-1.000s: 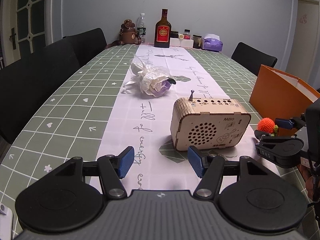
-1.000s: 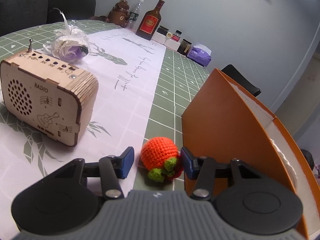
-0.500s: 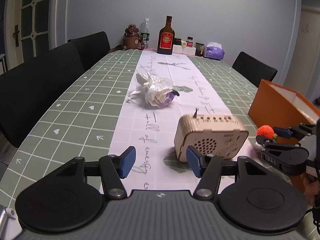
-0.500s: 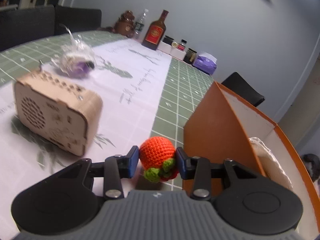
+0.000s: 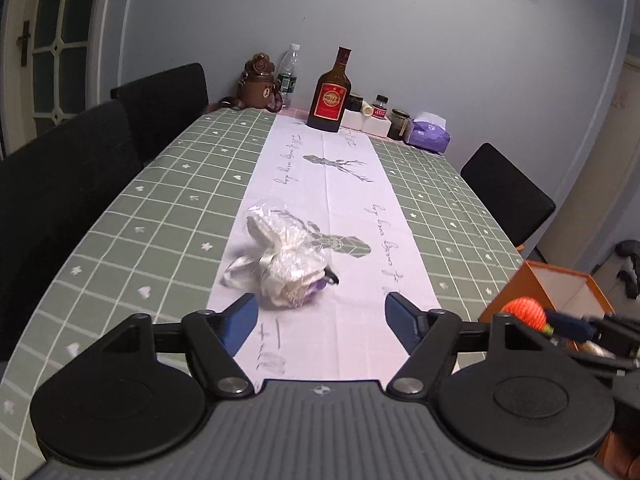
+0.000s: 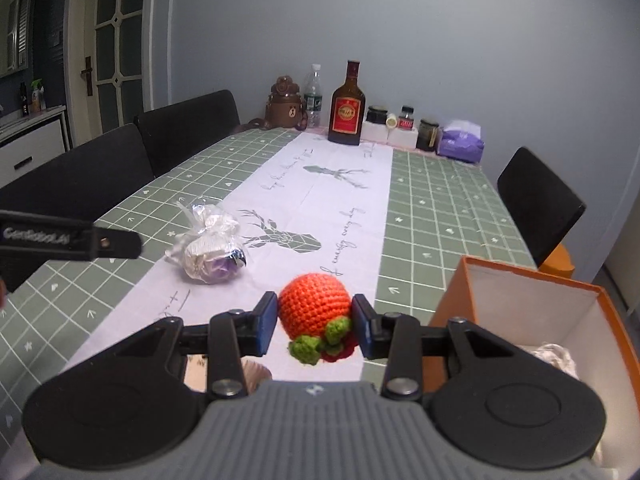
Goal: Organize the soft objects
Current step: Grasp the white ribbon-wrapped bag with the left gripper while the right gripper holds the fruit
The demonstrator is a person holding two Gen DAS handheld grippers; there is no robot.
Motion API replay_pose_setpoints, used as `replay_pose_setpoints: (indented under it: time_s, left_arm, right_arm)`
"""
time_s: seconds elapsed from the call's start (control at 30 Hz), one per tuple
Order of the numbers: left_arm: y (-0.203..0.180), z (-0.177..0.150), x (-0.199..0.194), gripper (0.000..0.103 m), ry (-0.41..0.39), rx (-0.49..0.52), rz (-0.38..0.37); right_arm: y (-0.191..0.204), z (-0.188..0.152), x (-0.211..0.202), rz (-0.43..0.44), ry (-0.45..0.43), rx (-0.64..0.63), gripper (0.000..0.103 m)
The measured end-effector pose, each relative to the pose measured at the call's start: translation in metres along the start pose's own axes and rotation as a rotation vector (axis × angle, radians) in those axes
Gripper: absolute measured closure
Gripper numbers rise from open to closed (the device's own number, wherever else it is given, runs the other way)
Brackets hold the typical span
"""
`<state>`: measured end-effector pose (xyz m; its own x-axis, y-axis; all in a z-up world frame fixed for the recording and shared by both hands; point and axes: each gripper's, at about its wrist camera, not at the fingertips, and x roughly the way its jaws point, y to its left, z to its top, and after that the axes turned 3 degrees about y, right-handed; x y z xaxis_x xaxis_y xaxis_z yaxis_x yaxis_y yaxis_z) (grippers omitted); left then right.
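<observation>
Here the runner (image 5: 332, 184) down the counter (image 5: 152, 208) lies bare from the bundle (image 5: 286, 266) to the far edge, where a bottle (image 5: 331, 94), 1 bear jug (image 5: 260, 86) and jars (image 6: 404, 122) stand. The left gripper (image 5: 320, 322) has just been opening its jaws wide; nothing lies between them. The right gripper (image 6: 314, 322) pinches the ball (image 6: 314, 308), lifted just beside the box (image 6: 532, 300) at the counter's right edge. Chairs (image 5: 160, 100) line both long edges.

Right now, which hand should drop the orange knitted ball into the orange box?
Right. The right gripper already clamps the orange knitted ball, beside the orange box. The left gripper is open and empty.
</observation>
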<state>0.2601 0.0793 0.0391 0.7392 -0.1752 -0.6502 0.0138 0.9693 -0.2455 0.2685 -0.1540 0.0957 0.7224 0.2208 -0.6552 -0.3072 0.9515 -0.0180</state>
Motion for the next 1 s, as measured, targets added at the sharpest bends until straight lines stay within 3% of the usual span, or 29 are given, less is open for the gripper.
replay_pose_setpoints:
  time_s: [0.33,0.53,0.6,0.77,0.83,1.0]
  left_arm:
    - [0.025,0.031,0.101,0.015,0.126,-0.129,0.042]
    - [0.034,0.035,0.138,0.015,0.161,-0.172,0.092]
    - [0.035,0.034,0.149,0.015,0.179,-0.179,0.078]
    - [0.04,0.026,0.169,0.023,0.22,-0.223,0.049]
    - [0.041,0.024,0.171,0.033,0.22,-0.232,0.037]
    - [0.035,0.023,0.17,0.047,0.214,-0.189,0.049]
  right_arm:
    - [-0.001,0.024,0.058,0.035,0.044,0.088,0.063]
    - [-0.002,0.023,0.08,0.056,0.07,0.104,0.063]
    - [0.0,0.019,0.083,0.068,0.078,0.099,0.063]
    - [-0.002,0.014,0.086,0.036,0.067,0.092,0.063]
    - [-0.003,0.012,0.085,0.036,0.064,0.088,0.063]
    - [-0.006,0.007,0.089,0.027,0.078,0.1,0.063]
